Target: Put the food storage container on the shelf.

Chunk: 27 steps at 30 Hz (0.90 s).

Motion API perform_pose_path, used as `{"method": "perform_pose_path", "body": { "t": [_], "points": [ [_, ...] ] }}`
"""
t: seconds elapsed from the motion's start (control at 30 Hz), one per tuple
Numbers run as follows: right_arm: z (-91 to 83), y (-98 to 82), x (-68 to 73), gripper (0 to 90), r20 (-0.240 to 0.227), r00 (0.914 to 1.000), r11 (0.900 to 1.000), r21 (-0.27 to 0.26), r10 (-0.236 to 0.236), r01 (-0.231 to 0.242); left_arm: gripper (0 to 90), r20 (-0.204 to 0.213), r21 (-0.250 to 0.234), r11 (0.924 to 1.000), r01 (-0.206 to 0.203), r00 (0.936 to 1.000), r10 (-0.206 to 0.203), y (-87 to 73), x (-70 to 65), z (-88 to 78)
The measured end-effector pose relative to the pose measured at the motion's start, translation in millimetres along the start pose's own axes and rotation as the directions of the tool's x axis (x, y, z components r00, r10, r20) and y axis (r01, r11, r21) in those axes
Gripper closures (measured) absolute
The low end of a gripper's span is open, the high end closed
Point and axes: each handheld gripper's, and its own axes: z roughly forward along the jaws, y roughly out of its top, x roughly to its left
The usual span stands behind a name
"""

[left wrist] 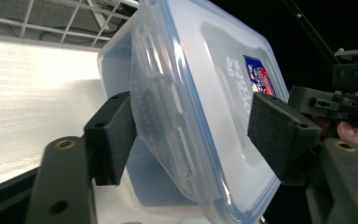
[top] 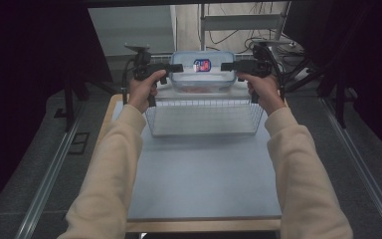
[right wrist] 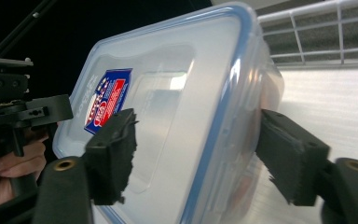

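Box: a clear rectangular plastic container (top: 201, 72) with blue-rimmed lid, held between both tongs above the white wire basket (top: 204, 118) on the counter (top: 204, 184).
Left tongs (top: 175, 67): clamped on the box's end.
Right tongs (top: 227, 66): clamped on the opposite end.

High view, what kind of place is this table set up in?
Probably a lab or recording workspace, not a kitchen: dark curtains hang at both sides, loose black cables trail behind the grey table, and metal floor rails run alongside it.
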Motion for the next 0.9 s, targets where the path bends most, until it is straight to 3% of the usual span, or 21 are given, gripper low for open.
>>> {"method": "perform_pose_path", "body": {
  "t": [0.07,0.13,0.3,0.37,0.43,0.47,0.73,0.9],
  "points": [
    [1.9,-0.6,-1.6,27.3,0.001,0.9998,1.000,-0.010,0.019,-0.019,30.1,0.002,0.004,0.9999,0.016,0.9999,-0.016,0.4,2.0,2.0],
    [1.6,-0.9,-2.1,29.2,0.023,0.9997,1.000,-0.018,0.007,-0.007,24.8,0.000,0.024,0.9991,0.035,0.9994,-0.035,0.3,5.2,5.2],
    [2.2,-1.9,-1.7,27.9,0.035,0.9994,1.000,-0.031,0.001,0.000,23.6,-0.012,0.004,0.9996,0.029,0.9995,-0.029,-0.3,3.3,6.9],
    [1.1,-2.9,-0.7,27.8,0.045,0.9988,0.999,-0.040,-0.020,0.022,19.6,-0.045,0.000,0.9998,0.020,0.9988,-0.020,-0.1,1.8,6.7],
    [-1.1,-3.8,-0.5,26.9,0.054,0.9982,0.998,-0.055,-0.027,0.030,16.2,-0.059,-0.004,0.9994,0.033,0.9977,-0.034,0.7,2.7,4.7],
    [-3.0,-4.3,-1.0,26.8,0.051,0.9983,0.997,-0.068,-0.029,0.033,15.8,-0.047,-0.005,0.9991,0.042,0.9980,-0.042,0.9,3.0,3.4],
    [-24.4,-5.9,2.1,25.0,0.020,0.9978,0.991,-0.120,-0.063,0.065,15.6,-0.035,-0.027,0.9995,-0.017,0.9992,0.016,-0.5,-16.4,-10.0],
    [-37.4,-14.0,8.0,22.2,0.026,0.9931,0.987,-0.114,-0.114,0.116,15.8,-0.057,-0.036,0.9947,-0.096,0.9940,0.094,-7.6,-35.5,-25.8]
  ]
}}
